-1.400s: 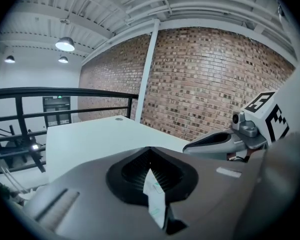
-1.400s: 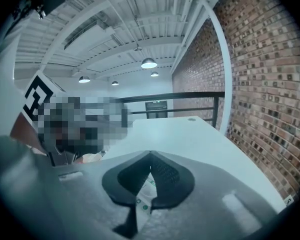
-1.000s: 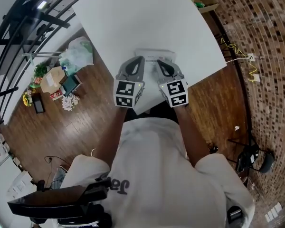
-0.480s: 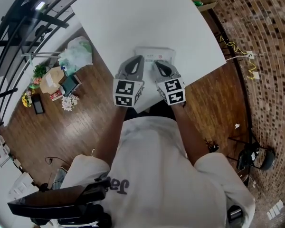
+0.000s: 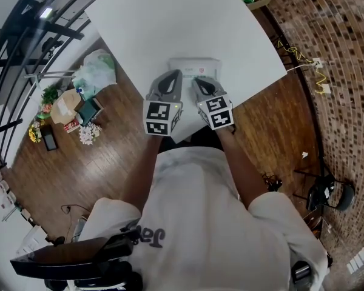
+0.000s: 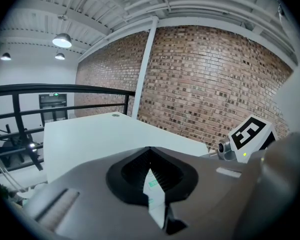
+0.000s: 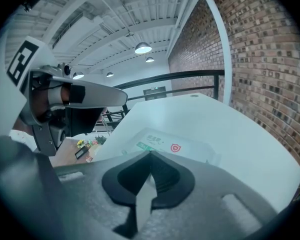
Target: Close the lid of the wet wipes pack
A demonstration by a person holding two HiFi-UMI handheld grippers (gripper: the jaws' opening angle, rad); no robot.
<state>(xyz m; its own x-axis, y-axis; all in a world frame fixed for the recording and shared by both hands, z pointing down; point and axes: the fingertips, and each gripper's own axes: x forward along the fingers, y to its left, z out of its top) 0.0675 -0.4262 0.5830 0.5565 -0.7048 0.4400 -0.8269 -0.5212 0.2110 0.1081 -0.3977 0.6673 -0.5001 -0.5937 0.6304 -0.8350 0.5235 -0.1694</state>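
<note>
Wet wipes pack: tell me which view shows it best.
Right gripper view: the printed top of the pack shows plainly past the jaws. Head view: small, partly covered. Left gripper view: only a sliver.

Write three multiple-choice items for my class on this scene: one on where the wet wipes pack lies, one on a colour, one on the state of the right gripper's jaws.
1. Where does the wet wipes pack lie?
A. on the wood floor
B. on the white table, near the person's edge
C. on a chair

2. What colour is the shield emblem on the pack?
A. blue
B. yellow
C. red

3. How do the jaws of the right gripper stand?
A. together, holding nothing
B. wide apart
C. clamped on the pack

Key: B, the head view shows it on the table; C, the right gripper view shows it red; A, the tips meet there.
</note>
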